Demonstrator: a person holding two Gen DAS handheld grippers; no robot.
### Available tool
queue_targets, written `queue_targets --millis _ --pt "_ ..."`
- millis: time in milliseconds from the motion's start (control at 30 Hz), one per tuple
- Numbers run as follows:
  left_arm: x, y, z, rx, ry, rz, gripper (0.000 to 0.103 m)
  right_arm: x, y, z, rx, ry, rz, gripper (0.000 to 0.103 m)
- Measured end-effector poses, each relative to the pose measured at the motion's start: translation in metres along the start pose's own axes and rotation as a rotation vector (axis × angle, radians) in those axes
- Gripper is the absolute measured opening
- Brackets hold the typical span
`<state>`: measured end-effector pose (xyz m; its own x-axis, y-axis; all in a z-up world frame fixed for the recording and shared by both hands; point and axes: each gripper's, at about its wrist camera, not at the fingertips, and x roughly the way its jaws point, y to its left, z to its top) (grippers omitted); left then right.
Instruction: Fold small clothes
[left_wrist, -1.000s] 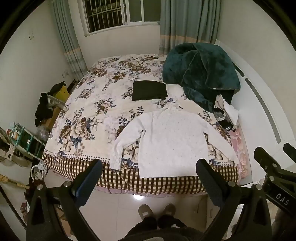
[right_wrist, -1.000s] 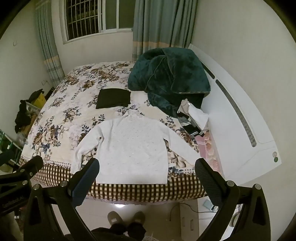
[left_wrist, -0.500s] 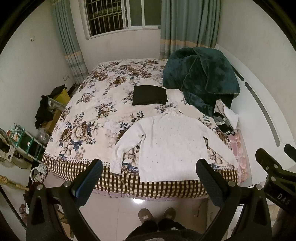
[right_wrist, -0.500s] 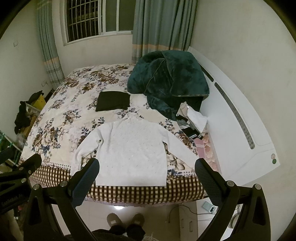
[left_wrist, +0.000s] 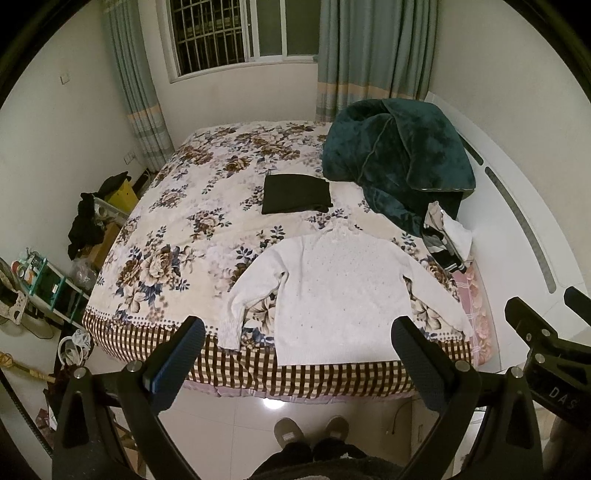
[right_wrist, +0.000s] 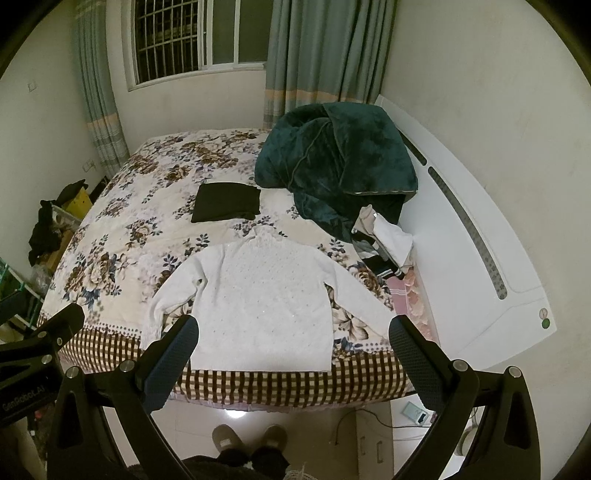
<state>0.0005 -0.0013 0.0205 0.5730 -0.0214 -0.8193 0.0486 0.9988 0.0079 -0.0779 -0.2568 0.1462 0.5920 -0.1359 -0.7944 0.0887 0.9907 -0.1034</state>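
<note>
white sweater (left_wrist: 340, 291), black folded garment (left_wrist: 295, 194), dark teal blanket (left_wrist: 399, 162), cream bedspread (left_wrist: 192, 229) with brown-blue flowers and brown checked border, grey-blue curtains (left_wrist: 373, 55), white headboard (right_wrist: 476, 266)

A white knit sweater (left_wrist: 340, 291) lies flat and unfolded, sleeves spread, at the bed's (left_wrist: 177, 229) near edge; a folded black garment (left_wrist: 295, 194) lies beyond.

Sweater (left_wrist: 340, 291) on bed (left_wrist: 166, 229), folded garment (left_wrist: 295, 194) behind.
</note>
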Motion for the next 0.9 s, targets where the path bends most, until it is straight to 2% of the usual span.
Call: queue_targets --millis 900 --pt "-0.0002 0.0028 0.0015 0.000 -0.003 -0.004 0.103 -0.0032 0.0085 0.0047 -0.010 -0.013 0.000 0.103"
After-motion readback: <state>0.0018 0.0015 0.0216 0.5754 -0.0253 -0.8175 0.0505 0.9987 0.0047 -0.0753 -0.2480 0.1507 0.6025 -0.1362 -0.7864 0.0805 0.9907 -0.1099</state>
